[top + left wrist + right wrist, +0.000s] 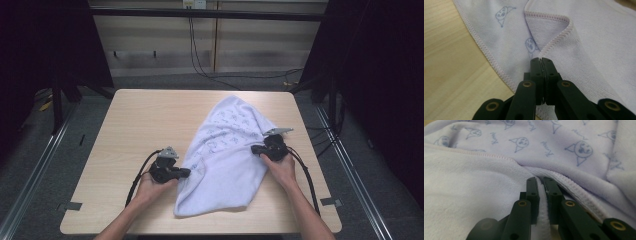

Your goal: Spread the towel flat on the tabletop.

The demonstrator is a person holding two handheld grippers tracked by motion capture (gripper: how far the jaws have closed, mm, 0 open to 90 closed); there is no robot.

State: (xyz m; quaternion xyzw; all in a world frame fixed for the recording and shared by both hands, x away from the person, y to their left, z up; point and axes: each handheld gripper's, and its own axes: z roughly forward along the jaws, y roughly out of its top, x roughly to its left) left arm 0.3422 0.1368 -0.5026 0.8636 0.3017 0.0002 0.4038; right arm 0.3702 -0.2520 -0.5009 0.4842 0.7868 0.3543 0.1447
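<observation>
**Both grippers pinched on the pale towel**

I held a gripper in each hand at the light wooden table. The towel, pale lilac, lay rumpled across the table's right half, running from the far edge toward me.

My left gripper sat at the towel's left edge. In the left gripper view its jaws were pressed together, and they seemed to nip the stitched hem right at the tips, though the cloth between them was hard to make out.

My right gripper was at the towel's right edge. In the right gripper view a fold of thick terry stood between the jaws, pinched there.

The towel's smooth side carried a blue print of small cat faces with a short scrawled word between them; I couldn't read it.
</observation>
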